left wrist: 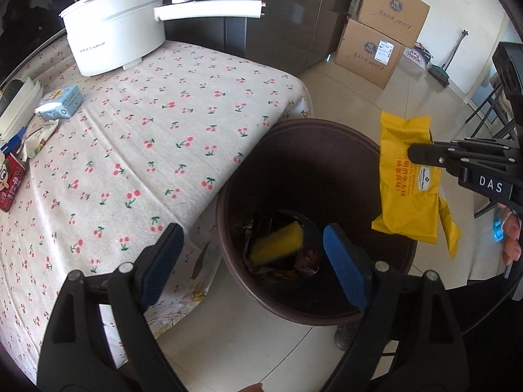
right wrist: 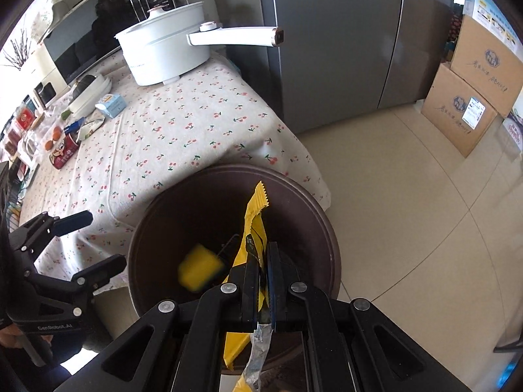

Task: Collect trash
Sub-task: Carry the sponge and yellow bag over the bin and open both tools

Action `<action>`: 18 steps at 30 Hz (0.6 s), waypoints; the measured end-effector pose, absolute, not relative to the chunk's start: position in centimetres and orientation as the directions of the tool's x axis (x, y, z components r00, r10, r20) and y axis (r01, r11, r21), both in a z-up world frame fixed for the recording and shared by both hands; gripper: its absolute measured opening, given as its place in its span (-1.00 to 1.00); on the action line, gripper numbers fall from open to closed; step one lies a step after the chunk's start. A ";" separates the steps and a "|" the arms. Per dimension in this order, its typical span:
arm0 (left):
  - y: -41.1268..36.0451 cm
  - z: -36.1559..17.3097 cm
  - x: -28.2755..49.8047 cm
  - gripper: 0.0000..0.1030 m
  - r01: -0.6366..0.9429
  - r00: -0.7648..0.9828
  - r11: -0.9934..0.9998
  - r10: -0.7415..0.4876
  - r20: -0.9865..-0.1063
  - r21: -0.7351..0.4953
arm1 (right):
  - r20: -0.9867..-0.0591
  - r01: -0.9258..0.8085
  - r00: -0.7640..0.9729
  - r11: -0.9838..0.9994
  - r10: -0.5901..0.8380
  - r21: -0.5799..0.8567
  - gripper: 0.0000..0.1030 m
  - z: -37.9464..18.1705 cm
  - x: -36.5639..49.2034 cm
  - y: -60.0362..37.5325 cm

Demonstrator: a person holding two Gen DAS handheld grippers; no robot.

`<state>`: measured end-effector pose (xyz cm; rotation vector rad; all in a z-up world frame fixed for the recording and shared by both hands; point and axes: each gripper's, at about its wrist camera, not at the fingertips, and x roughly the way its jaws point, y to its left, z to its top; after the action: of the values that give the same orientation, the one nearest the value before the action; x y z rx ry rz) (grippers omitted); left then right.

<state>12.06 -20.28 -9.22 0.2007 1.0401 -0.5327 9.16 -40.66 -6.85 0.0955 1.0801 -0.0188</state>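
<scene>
A dark brown trash bin stands on the floor against the table corner; it also shows in the right wrist view. A yellow sponge lies inside on dark wrappers, blurred in the right wrist view. My left gripper is open and empty above the bin's near rim. My right gripper is shut on a yellow snack wrapper and holds it over the bin's right side; the wrapper stands up between the fingers.
On the cherry-print tablecloth stand a white electric pot with a long handle, a blue-white carton, a crumpled wrapper and a red can. Cardboard boxes are stacked by the grey fridge.
</scene>
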 end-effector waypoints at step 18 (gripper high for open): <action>-13.7 -7.7 13.1 0.83 0.353 0.431 0.928 -0.276 -0.859 -0.121 | -0.882 0.083 0.470 0.993 0.035 0.083 0.51 -6.6 10.1 -38.7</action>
<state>13.11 -13.66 -7.70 0.0807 1.0547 -0.3924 10.13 -38.67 -6.56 0.1202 1.0814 -0.0297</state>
